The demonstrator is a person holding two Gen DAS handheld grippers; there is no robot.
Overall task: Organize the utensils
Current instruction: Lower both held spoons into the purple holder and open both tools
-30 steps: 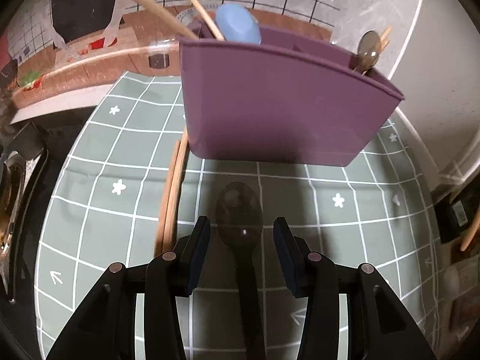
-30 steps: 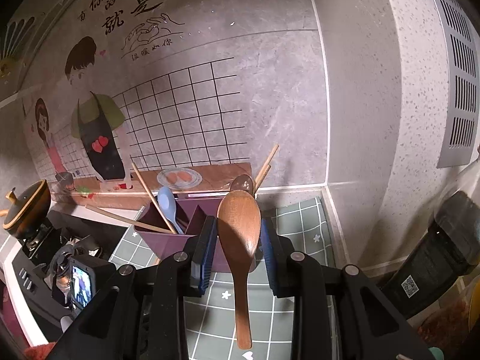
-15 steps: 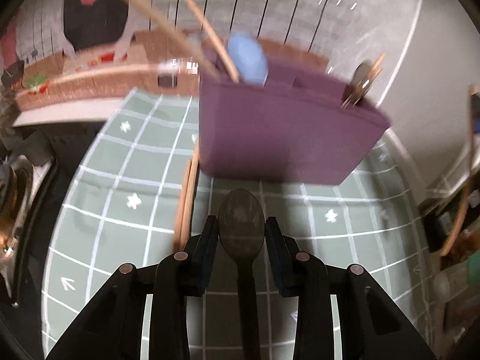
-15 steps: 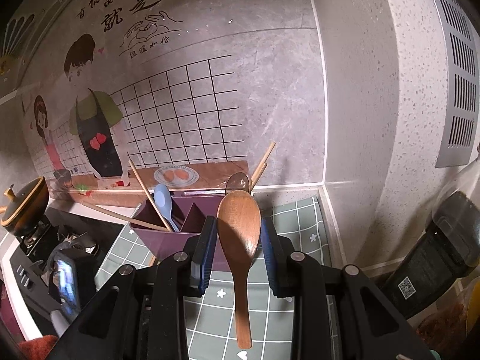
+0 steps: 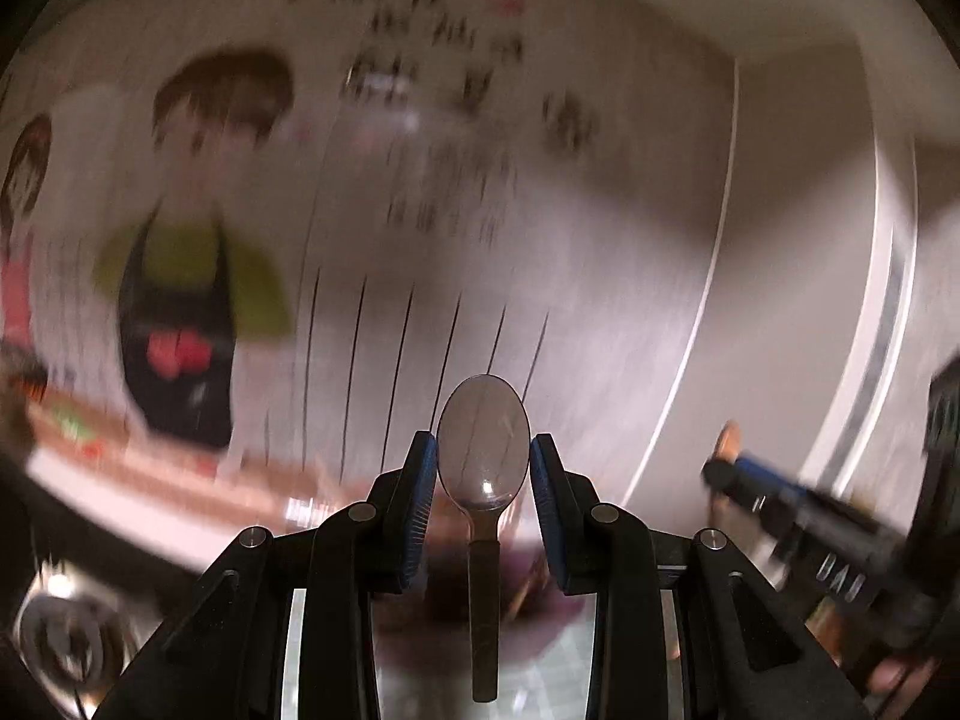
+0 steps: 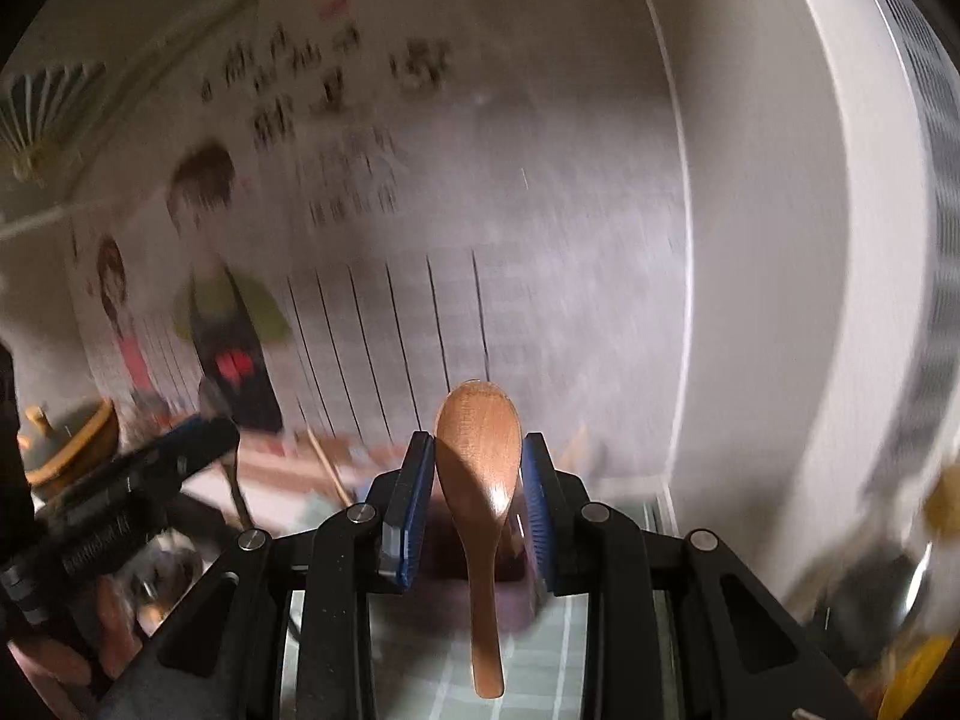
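- Left gripper [image 5: 483,468]: jaws partly closed, blue pads clamped on either side of the bowl of a dark translucent plastic spoon [image 5: 483,450]; no closing further over the last half second.
- Spoon held off the surface, bowl toward the wall, handle pointing back under the gripper toward the camera.
- Right gripper [image 6: 478,468]: jaws partly closed, pads pressed on the bowl of a wooden spoon [image 6: 480,456], handle trailing back below the fingers.
- Both views blurred; wall mural [image 5: 198,276] with an aproned cartoon figure and a tile grid filling the background.
- Purple utensil holder [image 6: 444,540] only a smear behind the right gripper's fingers; compartments not readable.
- Green checked mat [image 6: 540,660] below the wooden spoon's handle.
- Right gripper visible at the right edge of the left view, left gripper at the left edge of the right view.
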